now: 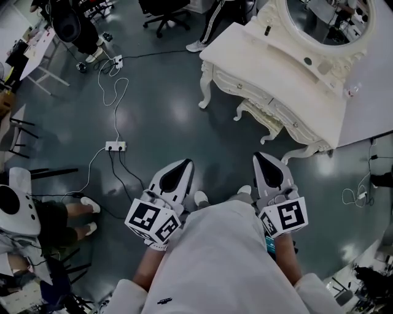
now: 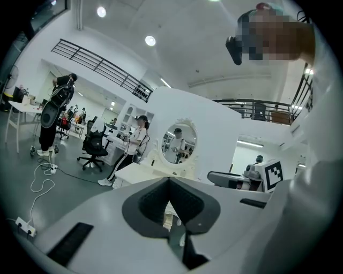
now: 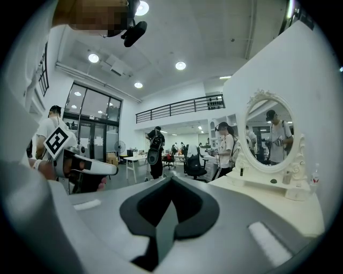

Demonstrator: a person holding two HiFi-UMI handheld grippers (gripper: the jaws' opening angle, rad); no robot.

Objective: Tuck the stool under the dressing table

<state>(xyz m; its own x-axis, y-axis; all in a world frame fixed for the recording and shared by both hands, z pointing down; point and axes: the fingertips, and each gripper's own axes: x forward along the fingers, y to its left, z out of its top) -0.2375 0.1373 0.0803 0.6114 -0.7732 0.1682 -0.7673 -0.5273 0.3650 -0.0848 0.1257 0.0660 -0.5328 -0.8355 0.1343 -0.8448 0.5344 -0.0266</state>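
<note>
The white ornate dressing table [image 1: 270,67] with its oval mirror [image 1: 325,18] stands at the upper right on the dark floor. I see no stool in any view. My left gripper [image 1: 184,162] and right gripper [image 1: 261,156] are held side by side close to my body, short of the table and pointing toward it. Both have their jaws together with nothing between them. In the left gripper view the table [image 2: 134,171] and mirror [image 2: 178,142] lie ahead beyond the shut jaws. In the right gripper view the table top [image 3: 278,198] and mirror [image 3: 269,131] are on the right.
A power strip [image 1: 115,146] with trailing cables lies on the floor to the left. A seated person's legs [image 1: 67,214] are at the left edge. An office chair [image 1: 164,15] and a standing person [image 1: 212,24] are beyond the table's far end.
</note>
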